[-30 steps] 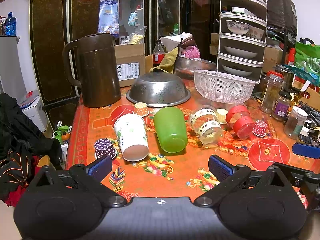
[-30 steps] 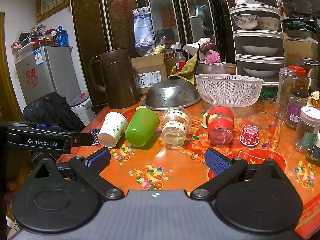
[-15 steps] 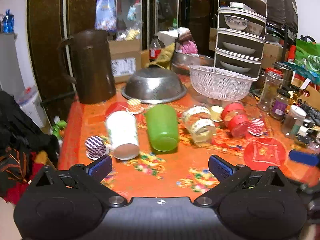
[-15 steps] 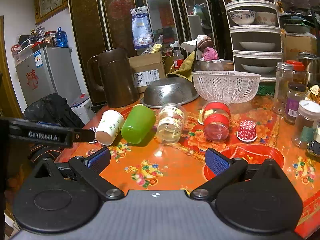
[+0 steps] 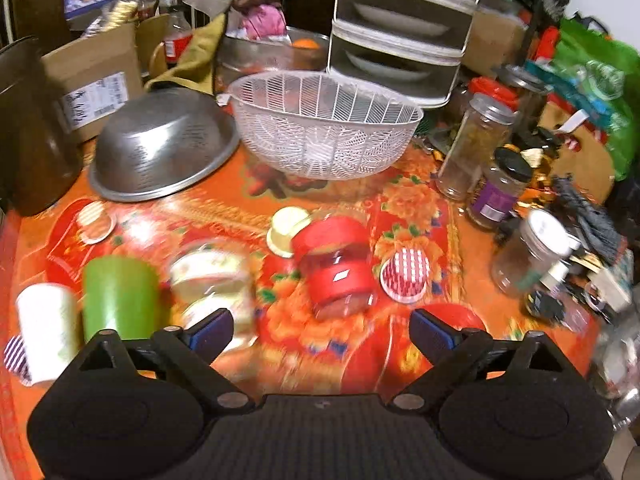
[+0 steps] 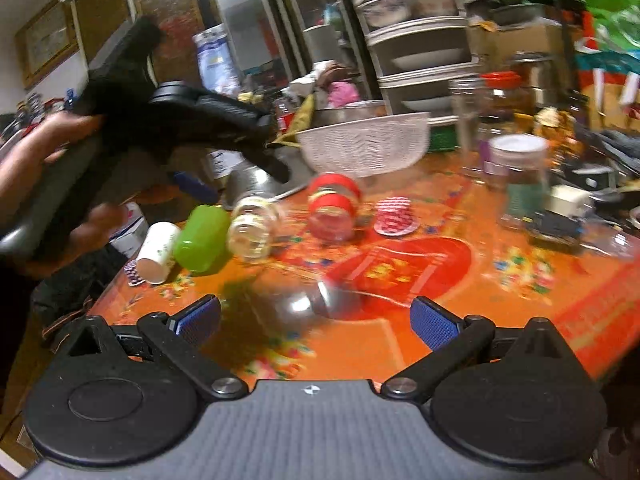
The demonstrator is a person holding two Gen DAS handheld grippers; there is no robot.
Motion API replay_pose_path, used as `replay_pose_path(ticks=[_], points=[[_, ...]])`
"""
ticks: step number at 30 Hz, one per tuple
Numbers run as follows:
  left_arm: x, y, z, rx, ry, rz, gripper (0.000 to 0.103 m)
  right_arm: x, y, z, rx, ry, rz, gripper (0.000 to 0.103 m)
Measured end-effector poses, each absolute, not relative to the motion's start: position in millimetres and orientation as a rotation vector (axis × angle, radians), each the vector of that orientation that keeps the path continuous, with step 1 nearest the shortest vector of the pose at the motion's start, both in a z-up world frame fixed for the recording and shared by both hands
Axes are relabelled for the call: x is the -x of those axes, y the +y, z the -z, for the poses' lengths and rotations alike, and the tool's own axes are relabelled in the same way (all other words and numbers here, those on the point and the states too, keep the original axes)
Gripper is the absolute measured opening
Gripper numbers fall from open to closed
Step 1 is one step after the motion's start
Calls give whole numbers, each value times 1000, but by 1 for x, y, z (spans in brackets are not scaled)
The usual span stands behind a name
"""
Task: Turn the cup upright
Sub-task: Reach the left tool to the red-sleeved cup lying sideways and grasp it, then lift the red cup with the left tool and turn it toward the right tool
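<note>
Several cups lie on their sides on the orange table: a white paper cup (image 5: pixel 46 330) (image 6: pixel 158 252), a green plastic cup (image 5: pixel 120 296) (image 6: pixel 202 238), a clear cup with a white band (image 5: pixel 212 280) (image 6: pixel 256 232) and a clear cup with red bands (image 5: pixel 336 272) (image 6: pixel 332 212). My left gripper (image 5: pixel 320 330) is open and empty, raised above the table just short of the red-banded cup. It shows in the right wrist view (image 6: pixel 236 172) above the green cup. My right gripper (image 6: pixel 316 320) is open and empty over the red mat (image 6: pixel 400 268).
An upturned steel colander (image 5: pixel 160 148), a white mesh basket (image 5: pixel 324 128), a brown jug (image 5: pixel 28 140) and a tiered dish rack (image 5: pixel 400 36) stand behind the cups. Glass jars (image 5: pixel 476 148) crowd the right side. Small paper cupcake liners (image 5: pixel 404 274) lie about.
My left gripper has swung right and forward over the table, toward the red-banded cup. My right gripper has shifted right and forward over the red mat. Both views are motion-blurred.
</note>
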State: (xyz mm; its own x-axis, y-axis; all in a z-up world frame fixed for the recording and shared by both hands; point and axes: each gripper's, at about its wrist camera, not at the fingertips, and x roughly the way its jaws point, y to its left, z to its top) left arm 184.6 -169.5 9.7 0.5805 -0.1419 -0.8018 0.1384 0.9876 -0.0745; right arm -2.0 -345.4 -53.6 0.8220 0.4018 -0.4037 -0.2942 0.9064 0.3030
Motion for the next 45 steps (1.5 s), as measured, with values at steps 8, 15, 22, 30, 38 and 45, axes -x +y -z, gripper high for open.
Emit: replay_pose_path(ticks=[8,15,22,30,38,45], points=[[-239,-195,24,50,1030,98,85,11,-397,64,-310,490,-308,102],[-258,-206,47,11,1081,55,71,11,-414,70,-327,503,-278,102],[-256,-207,53,-31,1078,37,60,10,-417,73,-330,508,-275,102],[-174,-185,-11,-94,974,165,60,8,-406,66,-320,490,-319,102],[-28,-108,-93,-218,800,61,60,6,-371,58,-290,481,-437,102],[29,-72,-119,-231,751,-10,60,6,-344,55,-285,496,-491,102]])
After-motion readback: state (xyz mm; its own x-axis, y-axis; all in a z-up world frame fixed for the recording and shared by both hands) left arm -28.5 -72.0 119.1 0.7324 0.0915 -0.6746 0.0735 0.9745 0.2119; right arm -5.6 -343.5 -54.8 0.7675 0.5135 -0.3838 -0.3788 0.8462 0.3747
